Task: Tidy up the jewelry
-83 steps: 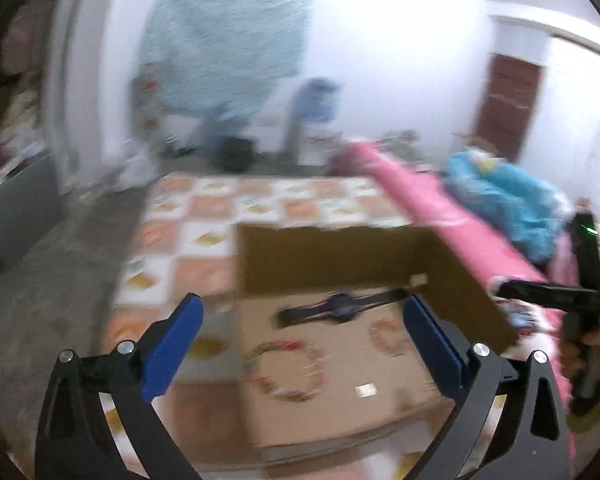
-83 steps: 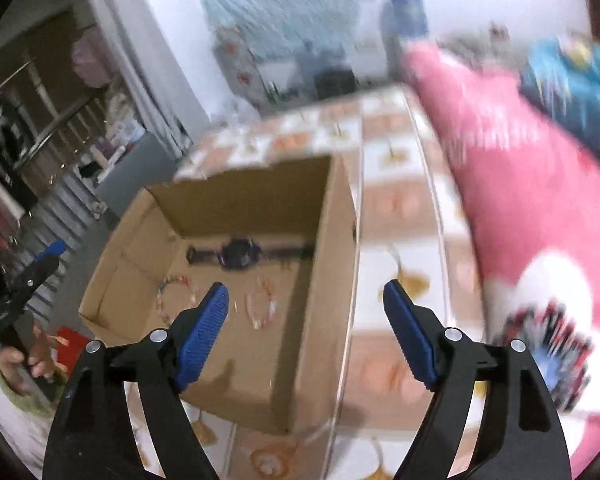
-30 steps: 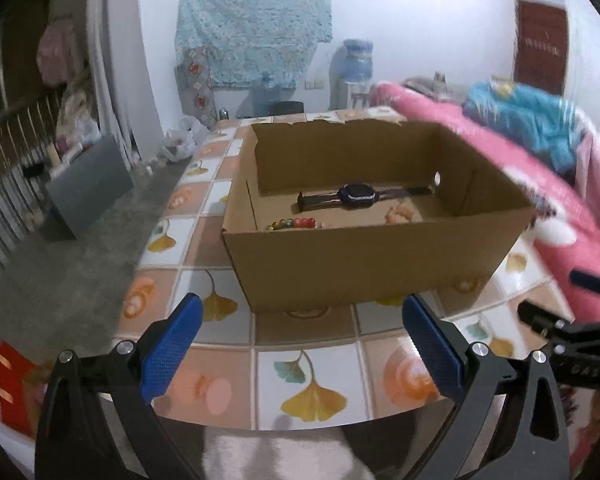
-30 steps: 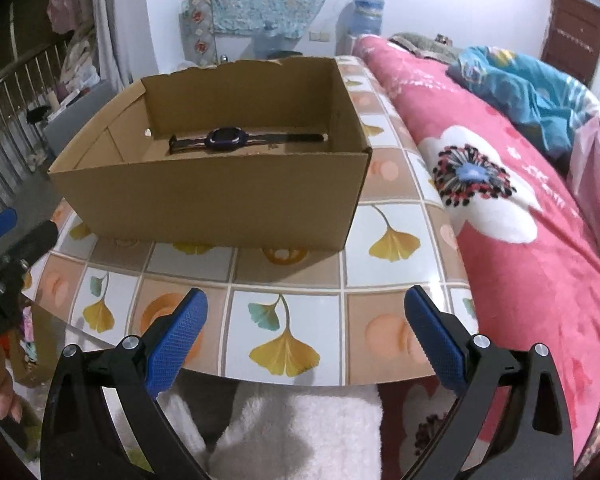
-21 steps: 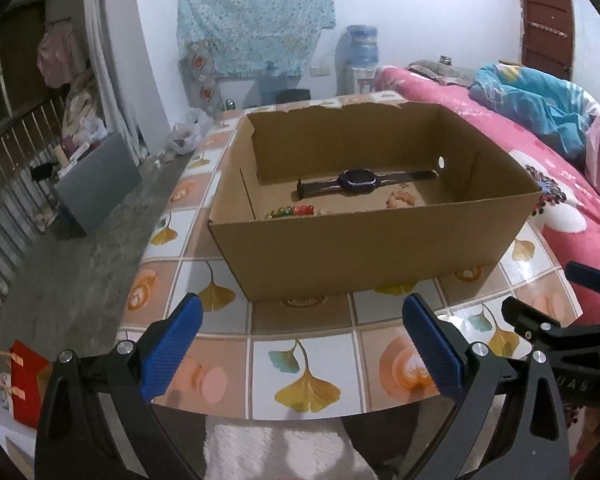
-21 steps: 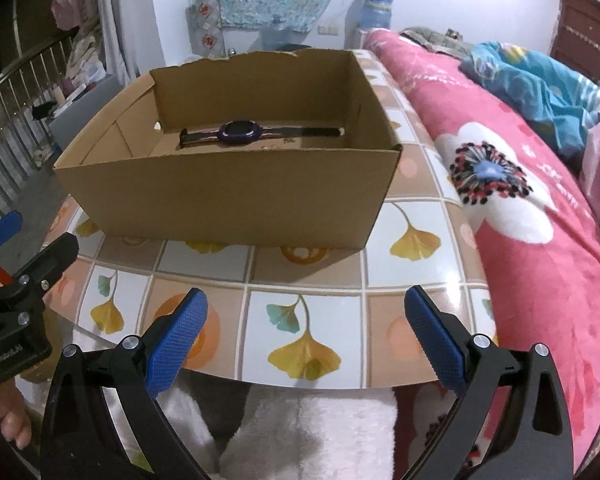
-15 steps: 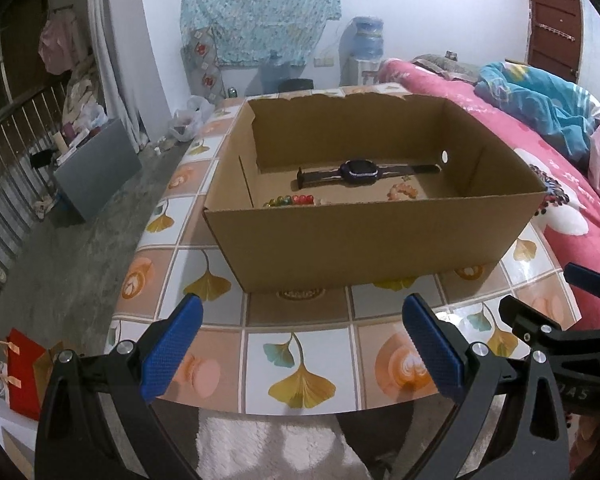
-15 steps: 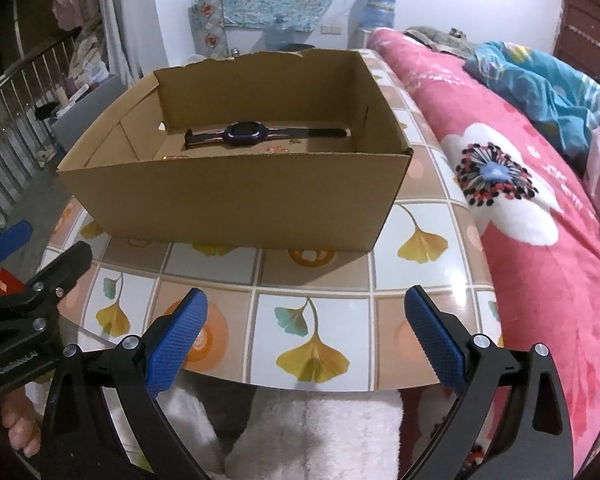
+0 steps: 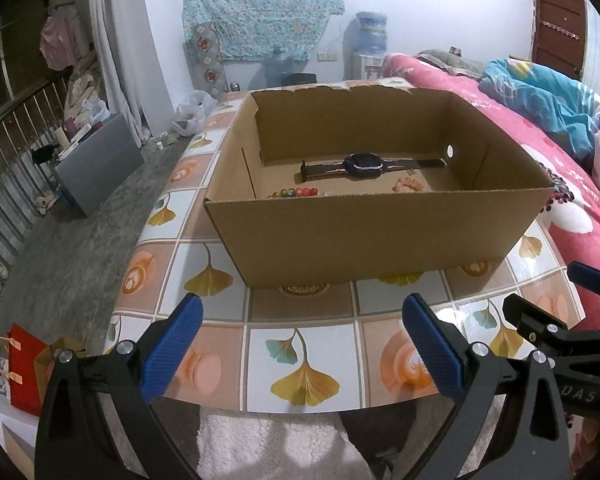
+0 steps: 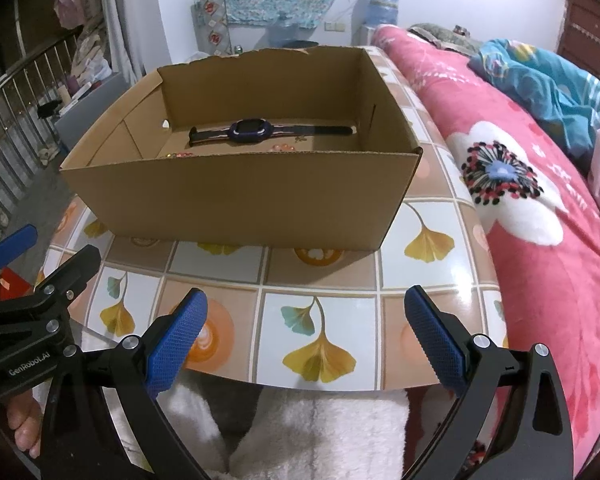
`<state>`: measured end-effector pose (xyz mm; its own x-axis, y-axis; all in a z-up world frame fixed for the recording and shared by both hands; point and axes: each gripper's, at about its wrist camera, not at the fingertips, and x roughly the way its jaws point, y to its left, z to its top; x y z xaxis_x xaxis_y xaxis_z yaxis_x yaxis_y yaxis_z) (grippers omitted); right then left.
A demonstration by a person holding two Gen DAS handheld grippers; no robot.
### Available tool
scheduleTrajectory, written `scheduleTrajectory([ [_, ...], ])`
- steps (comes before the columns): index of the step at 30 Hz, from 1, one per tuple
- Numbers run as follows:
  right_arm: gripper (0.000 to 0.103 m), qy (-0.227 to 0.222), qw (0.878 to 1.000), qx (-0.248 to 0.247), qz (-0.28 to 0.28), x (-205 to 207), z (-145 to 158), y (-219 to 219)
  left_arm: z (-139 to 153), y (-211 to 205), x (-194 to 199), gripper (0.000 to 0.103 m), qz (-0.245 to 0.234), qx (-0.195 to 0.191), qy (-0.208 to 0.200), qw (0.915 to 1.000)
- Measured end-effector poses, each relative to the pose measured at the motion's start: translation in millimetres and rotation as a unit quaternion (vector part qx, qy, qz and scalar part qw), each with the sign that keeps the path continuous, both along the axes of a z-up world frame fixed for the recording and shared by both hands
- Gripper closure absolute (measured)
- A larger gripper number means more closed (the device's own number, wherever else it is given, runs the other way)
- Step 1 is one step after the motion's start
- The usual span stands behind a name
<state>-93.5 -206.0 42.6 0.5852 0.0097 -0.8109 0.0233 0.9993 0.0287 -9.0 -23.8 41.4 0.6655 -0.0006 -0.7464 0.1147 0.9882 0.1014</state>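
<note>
You have pulled both grippers back from over the cardboard box [image 9: 376, 236] to the near edge of the tiled table [image 9: 300, 344], so the box's near wall now hides part of its floor. Your left gripper [image 9: 302, 344] and right gripper [image 10: 306, 340] both hang spread wide and empty. The smartwatch [image 9: 364, 164], multicoloured bead bracelet [image 9: 296, 192] and pink bead bracelet [image 9: 408, 186] already lie inside the box, which suggests the tidying is nearly finished.
</note>
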Motion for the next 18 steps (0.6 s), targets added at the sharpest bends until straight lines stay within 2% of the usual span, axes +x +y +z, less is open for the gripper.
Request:
scheduleTrajectory([
  [18,0.008,0.004,1.000,0.001,0.001,1.0,-0.9,2.3,-2.9,4.2,3.9,0.005,0.007,-0.009,0.011,0.9999],
])
